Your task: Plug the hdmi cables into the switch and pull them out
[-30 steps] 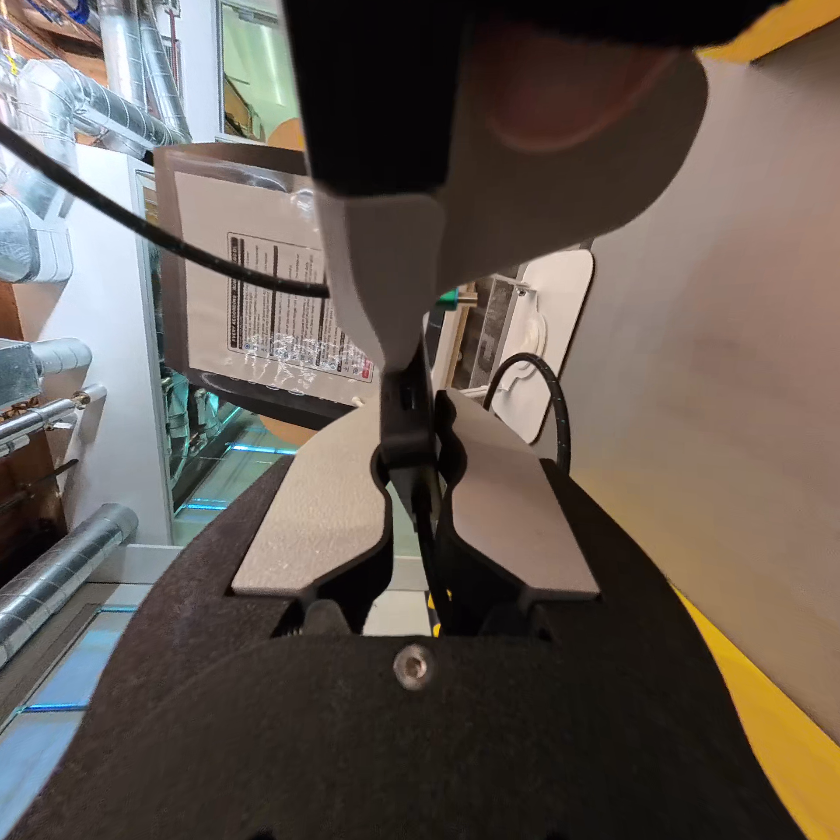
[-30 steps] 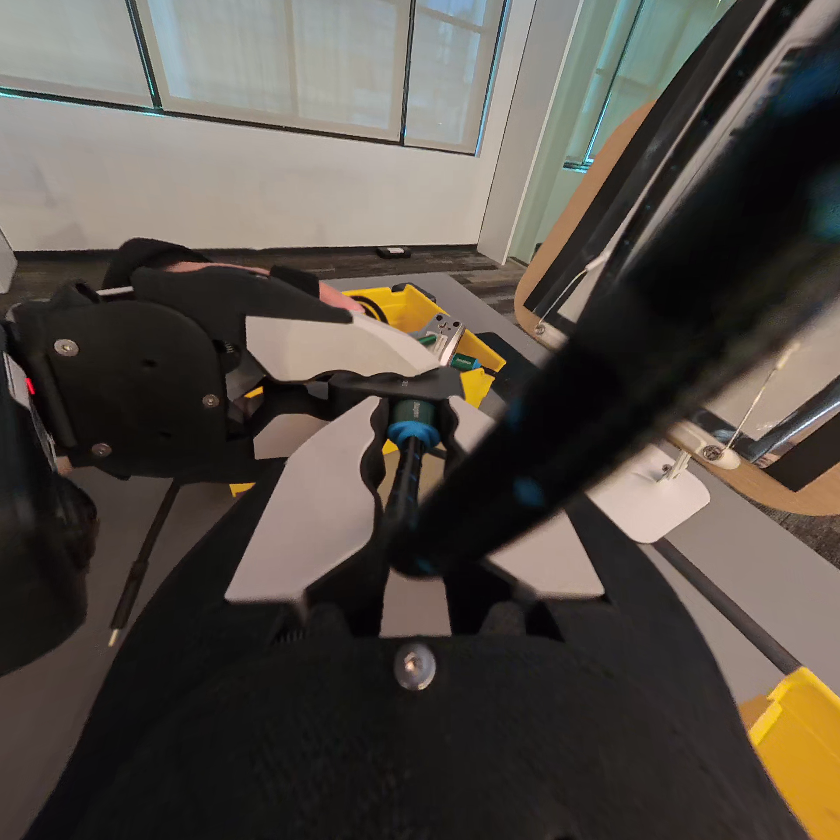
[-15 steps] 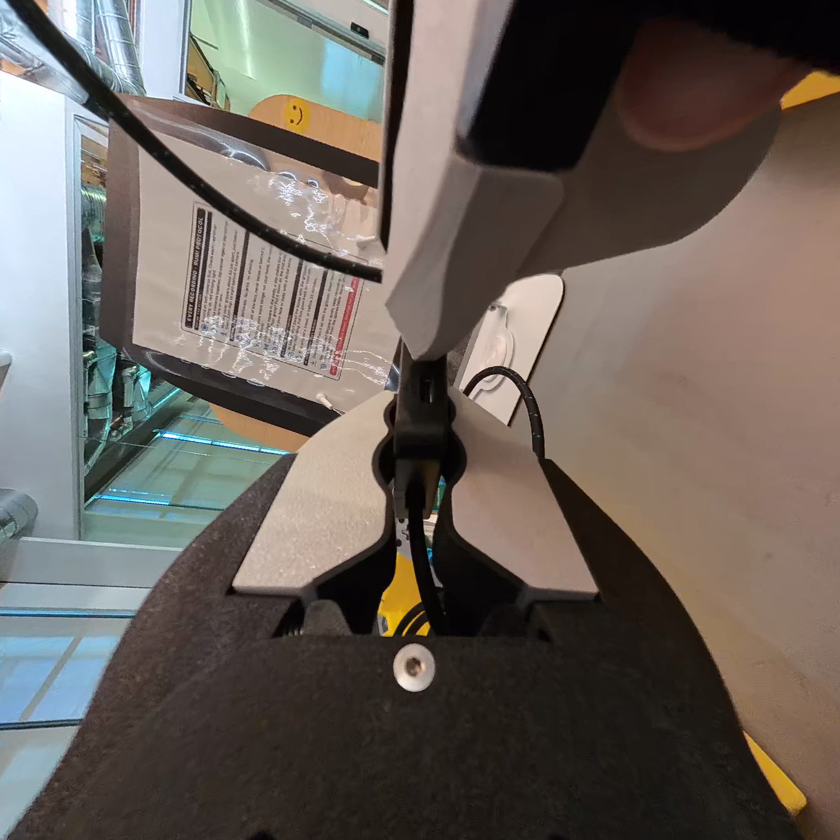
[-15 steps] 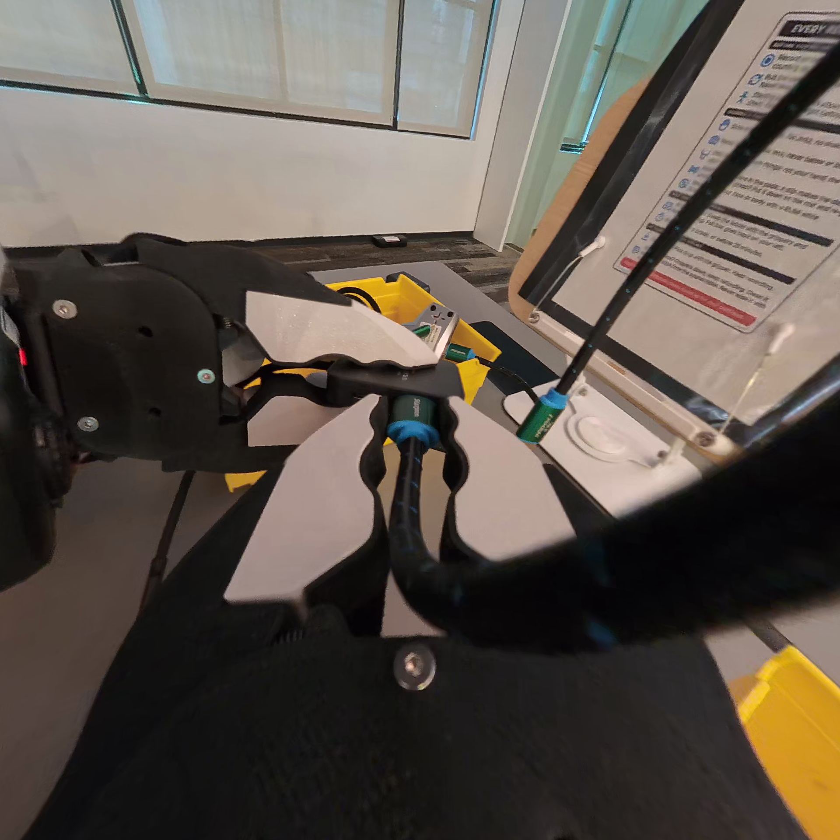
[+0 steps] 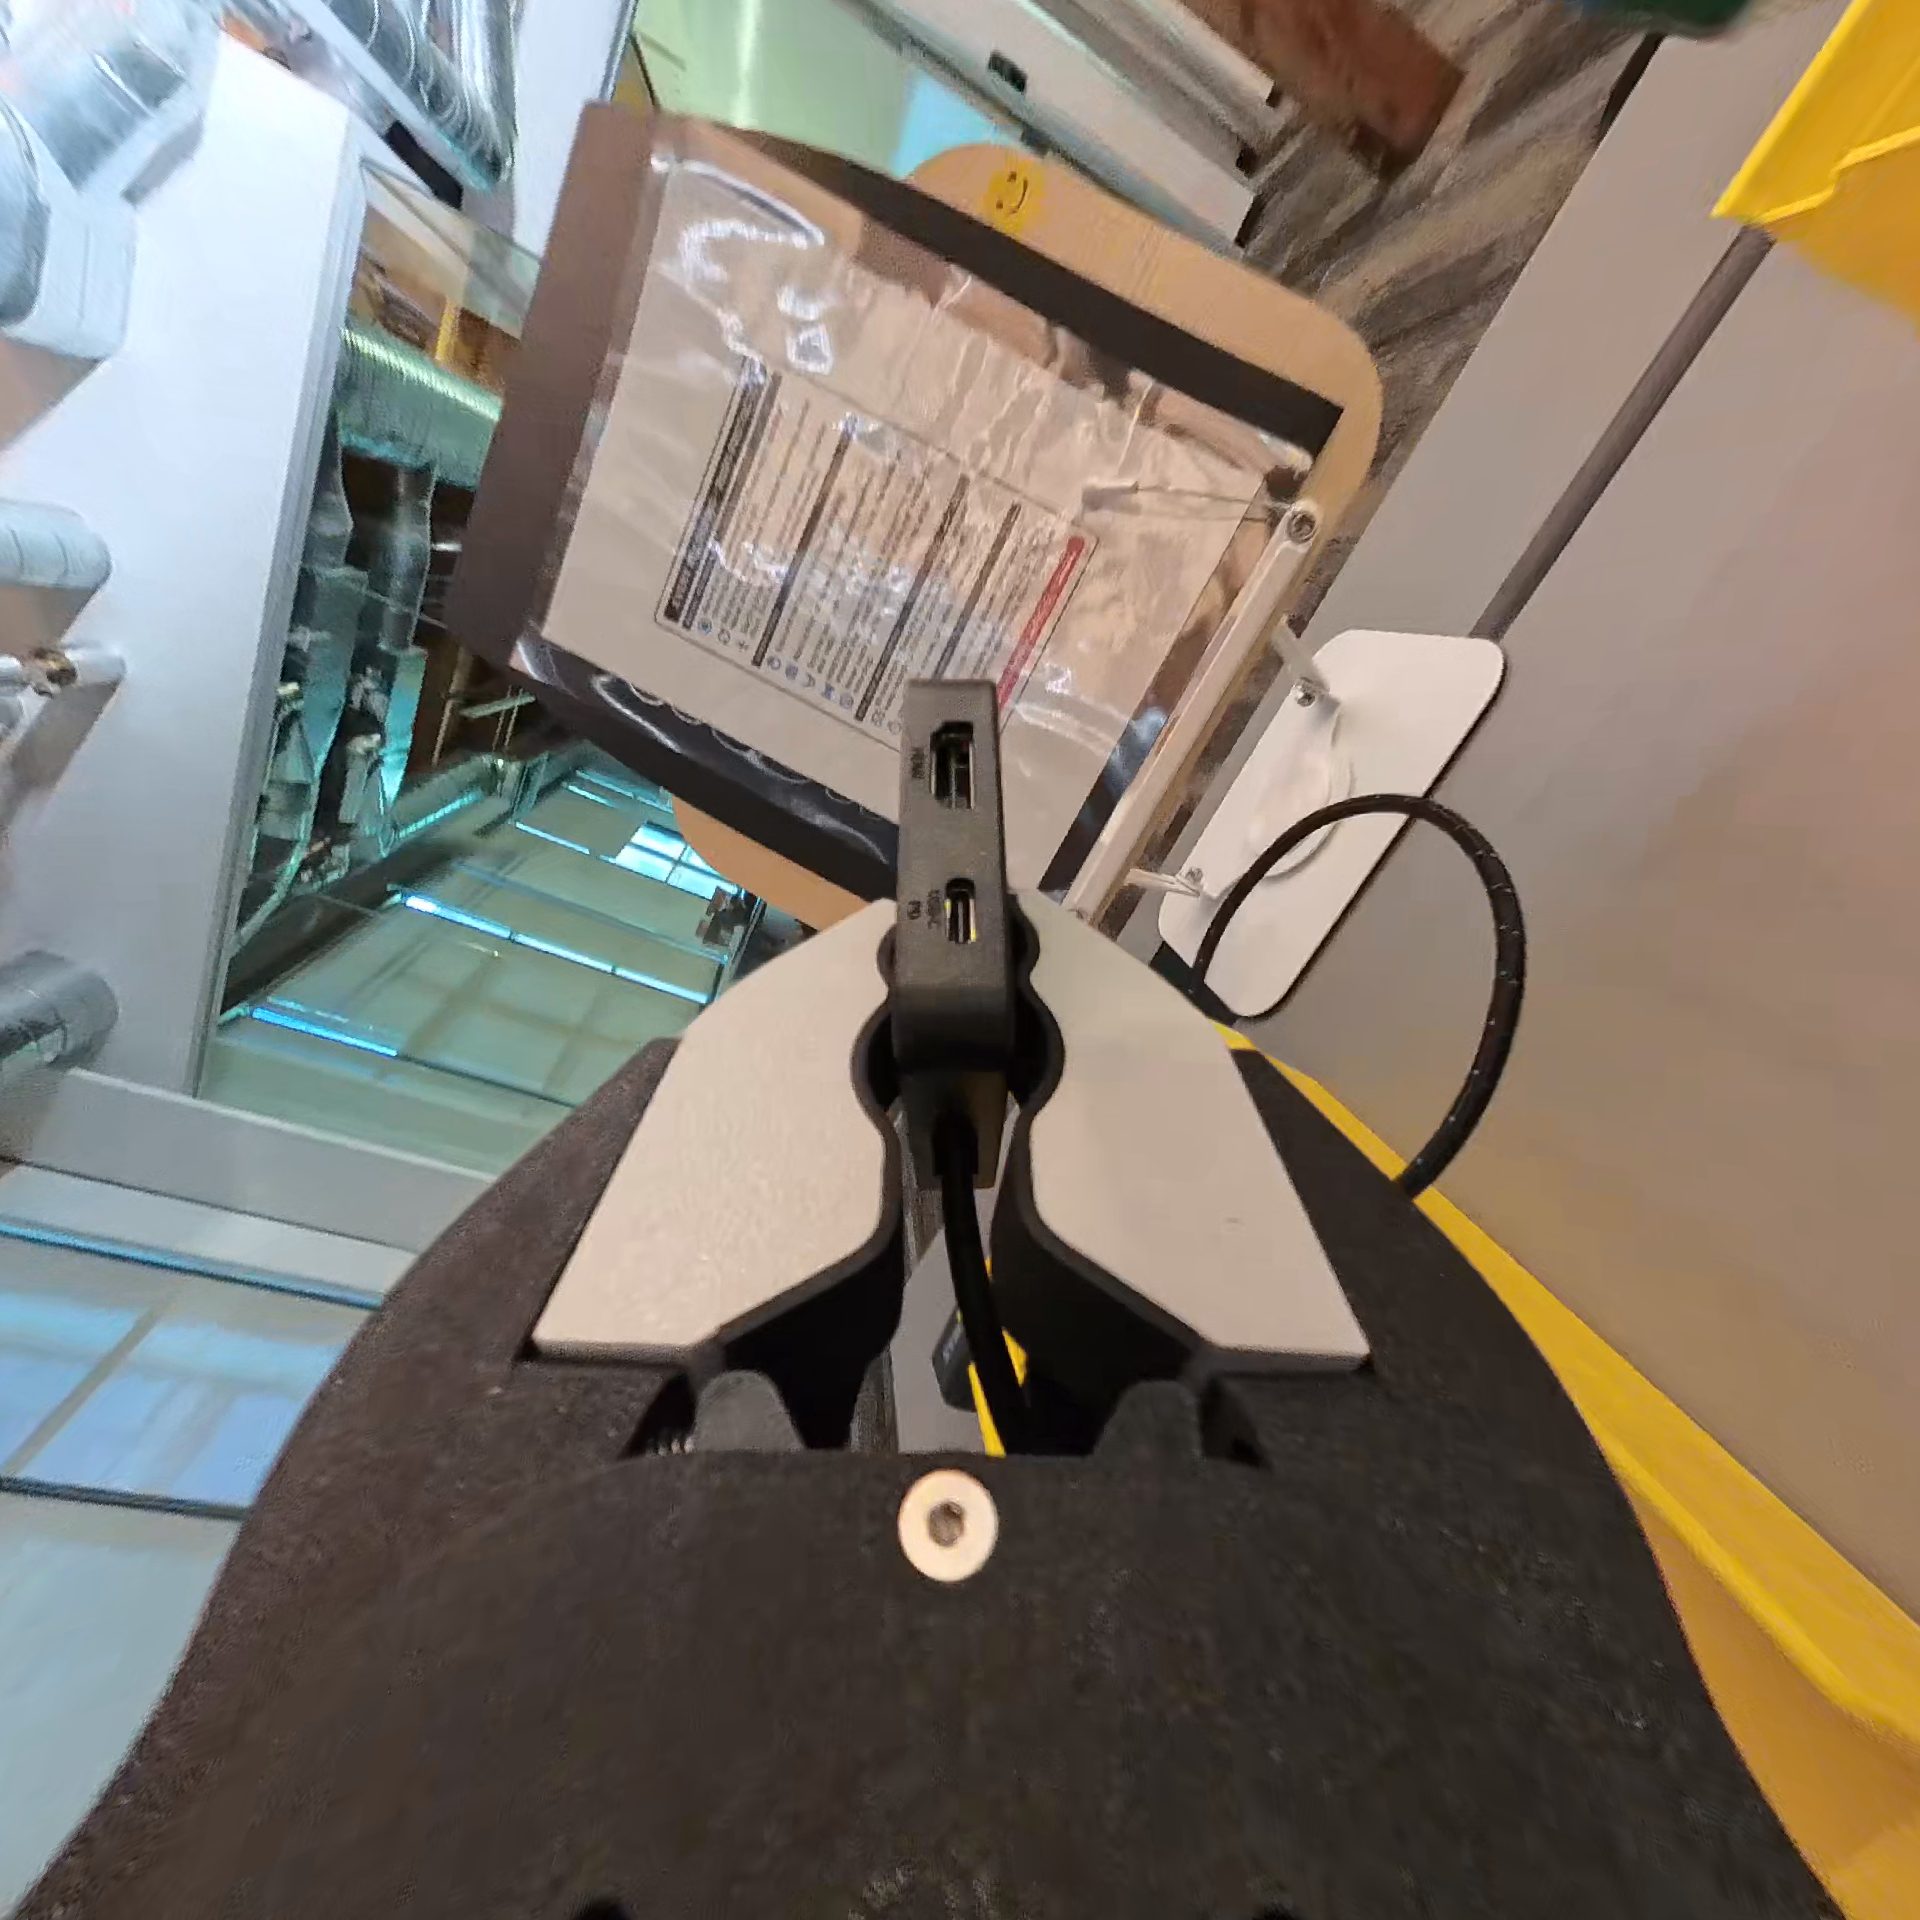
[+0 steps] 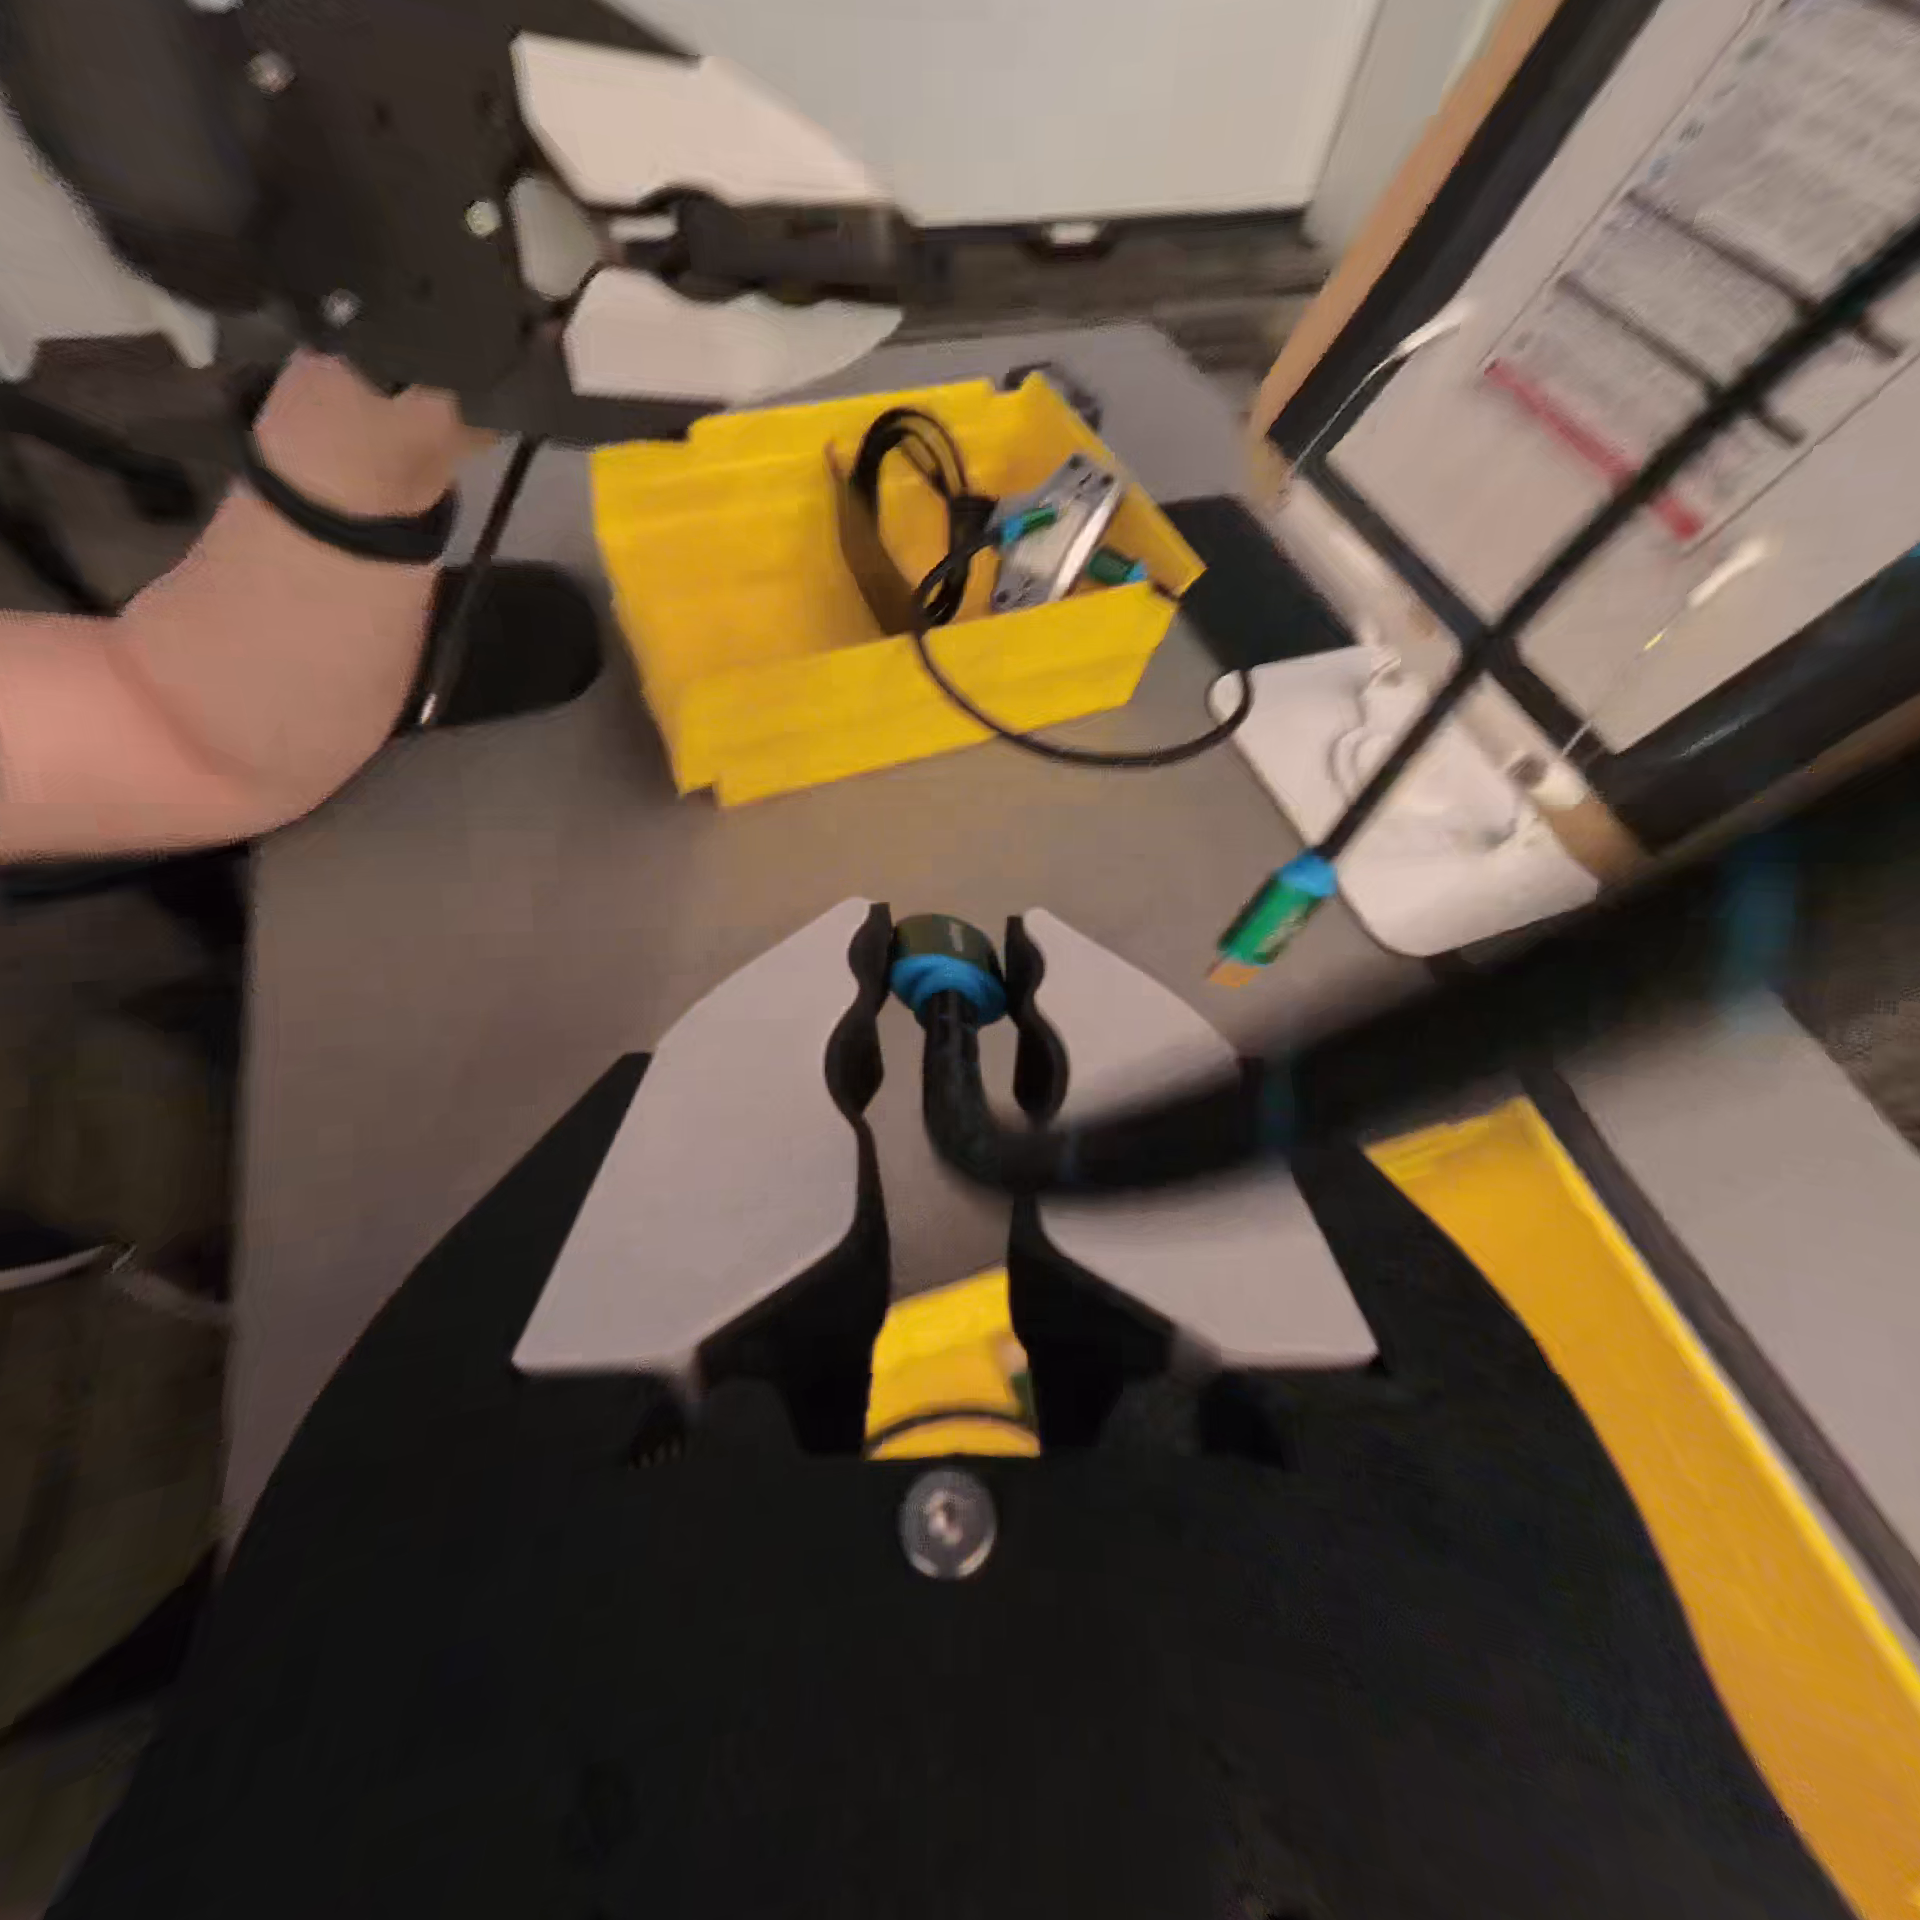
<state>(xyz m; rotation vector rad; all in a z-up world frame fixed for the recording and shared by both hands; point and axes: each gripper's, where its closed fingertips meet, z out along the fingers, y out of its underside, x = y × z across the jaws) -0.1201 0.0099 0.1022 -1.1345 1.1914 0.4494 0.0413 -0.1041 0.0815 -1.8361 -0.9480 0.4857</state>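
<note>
1. Switch (image 5: 951, 883): a small black box, clamped in your left gripper (image 5: 951, 977) by its rear end, with its ports facing away from the fingers and empty. It looks light and rigid (a judgement), so the hold near its tail lead should do.
2. HDMI cable plug (image 6: 943, 951): a green barrel with a blue collar, held between the narrowed fingers of your right gripper (image 6: 943, 961) and well apart from the switch. Its braided lead (image 6: 961, 1112) bends stiffly off to one side, so expect it to tug the plug.
3. Second plug (image 6: 1270, 920): hangs loose on its own cable, just beside the held plug and over the grey table (image 6: 520, 883).
4. Yellow bin (image 6: 883, 623): stands beyond the held plug and holds more cables.
5. Handling: grip the plug by its barrel, never by the lead. The metal tip is likely fragile.
</note>
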